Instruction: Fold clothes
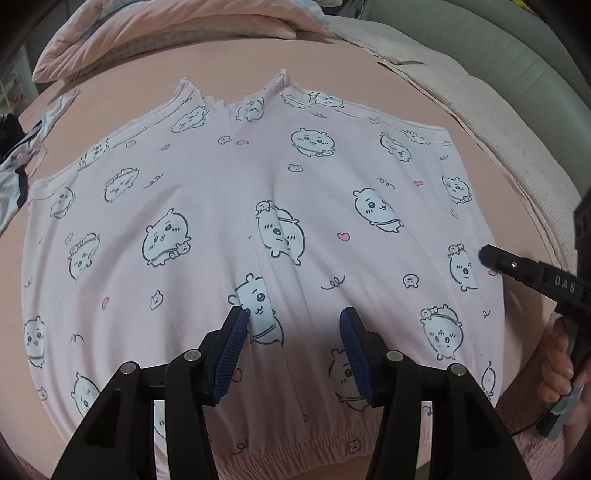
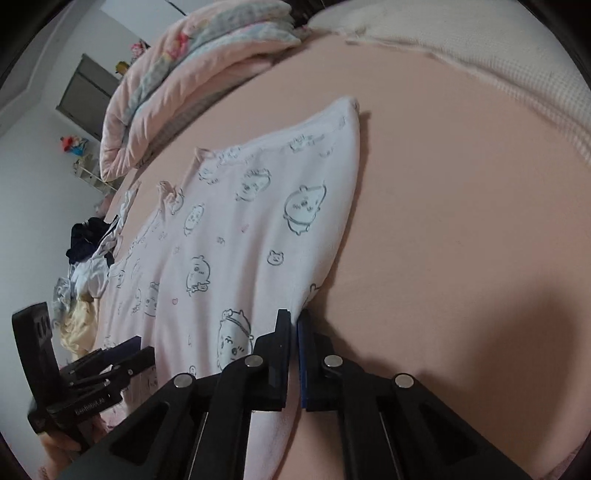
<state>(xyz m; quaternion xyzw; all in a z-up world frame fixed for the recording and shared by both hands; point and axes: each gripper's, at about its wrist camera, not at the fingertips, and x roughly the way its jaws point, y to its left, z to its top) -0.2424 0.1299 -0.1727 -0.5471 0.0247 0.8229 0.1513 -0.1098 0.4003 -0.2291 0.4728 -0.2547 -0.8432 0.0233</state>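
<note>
**A:** So where's the garment at? Pink pyjama piece (image 1: pixel 258 206) with cartoon critters lies flat on the bed (image 1: pixel 388 74), elastic waistband at 6 o'clock in the left wrist view, the hems up toward 12. So the long axis runs 6 to 12, a centre seam straight up the middle.

**B:** Yep. Right tool (image 2: pixel 293 325) is shut tight on the cloth's right side edge, at about 3 o'clock of the garment. Looks pinched, fabric goes right into the pads.

**A:** Left tool (image 1: pixel 291 325) is half-wide, hovering over the middle just above the waistband, holding nothing.

**B:** So the right hand is the nearer one for the fold; I'd guess that edge goes over toward 9. Quilt (image 1: pixel 166 29) up at 12, a clothes pile (image 2: pixel 88 251) off to the side.
</note>
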